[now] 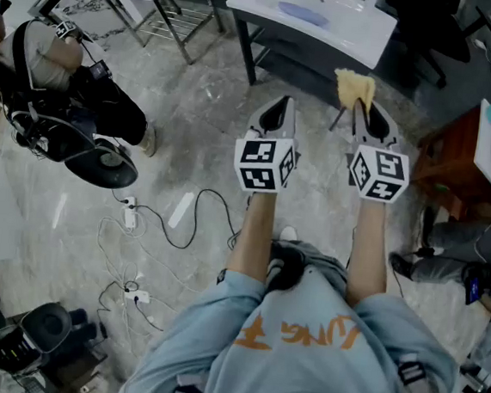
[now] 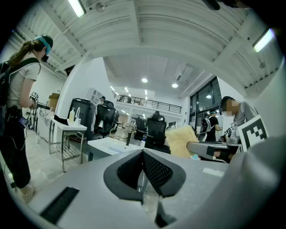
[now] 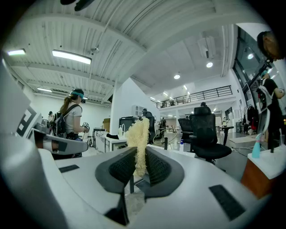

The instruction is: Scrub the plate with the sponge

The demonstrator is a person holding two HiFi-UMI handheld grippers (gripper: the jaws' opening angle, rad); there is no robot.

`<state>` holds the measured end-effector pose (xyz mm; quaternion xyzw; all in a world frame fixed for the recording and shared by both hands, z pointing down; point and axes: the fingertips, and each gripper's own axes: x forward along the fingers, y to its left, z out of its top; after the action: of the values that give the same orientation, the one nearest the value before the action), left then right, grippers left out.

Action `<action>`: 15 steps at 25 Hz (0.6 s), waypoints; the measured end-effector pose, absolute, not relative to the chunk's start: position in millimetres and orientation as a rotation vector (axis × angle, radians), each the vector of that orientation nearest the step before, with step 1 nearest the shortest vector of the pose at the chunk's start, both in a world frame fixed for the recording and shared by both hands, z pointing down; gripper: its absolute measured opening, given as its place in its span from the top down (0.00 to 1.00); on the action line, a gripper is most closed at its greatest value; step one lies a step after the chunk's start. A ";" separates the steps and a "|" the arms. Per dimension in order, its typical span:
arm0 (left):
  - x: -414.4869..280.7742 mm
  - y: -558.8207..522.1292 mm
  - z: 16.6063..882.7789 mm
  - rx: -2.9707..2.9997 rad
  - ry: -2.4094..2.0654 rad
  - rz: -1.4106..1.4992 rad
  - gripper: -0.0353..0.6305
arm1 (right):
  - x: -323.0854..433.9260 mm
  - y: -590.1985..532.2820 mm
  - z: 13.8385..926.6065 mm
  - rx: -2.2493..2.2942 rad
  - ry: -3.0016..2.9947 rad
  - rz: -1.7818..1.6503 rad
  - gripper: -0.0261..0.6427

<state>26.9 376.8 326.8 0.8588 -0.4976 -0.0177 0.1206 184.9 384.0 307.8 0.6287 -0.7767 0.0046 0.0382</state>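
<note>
The right gripper (image 3: 139, 166) pinches a shaggy yellow sponge (image 3: 138, 134) edge-up between its ribbed black pads (image 3: 157, 169), held level, seemingly ready for scrubbing. The left gripper (image 2: 143, 167) is pressed together on nothing. Ahead, well apart, a smooth white basin (image 1: 365, 30) holds a pale bluish oval (image 1: 302, 14), perhaps the plate.

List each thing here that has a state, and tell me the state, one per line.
Left gripper: shut, empty.
Right gripper: shut on the sponge.
Sponge: pinched between the right gripper's jaws, in the air.
Plate: lying flat on the sink top, untouched.
</note>
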 end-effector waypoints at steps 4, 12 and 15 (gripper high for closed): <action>33.4 378.8 326.7 2.493 -1.467 -0.058 0.94 | 190.4 386.9 308.1 1.905 -2.393 -0.003 0.88; 38.2 358.7 312.8 2.493 -1.523 -0.098 0.94 | 216.4 367.5 295.1 1.956 -2.408 -0.027 0.88; 24.2 346.3 300.2 2.482 -1.570 -0.132 0.94 | 216.1 353.2 280.6 1.965 -2.441 -0.040 0.88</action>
<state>24.2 346.3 300.2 0.8399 -0.5315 -0.0448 0.1007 216.1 353.2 280.6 0.6270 -0.7789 -0.0128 0.0038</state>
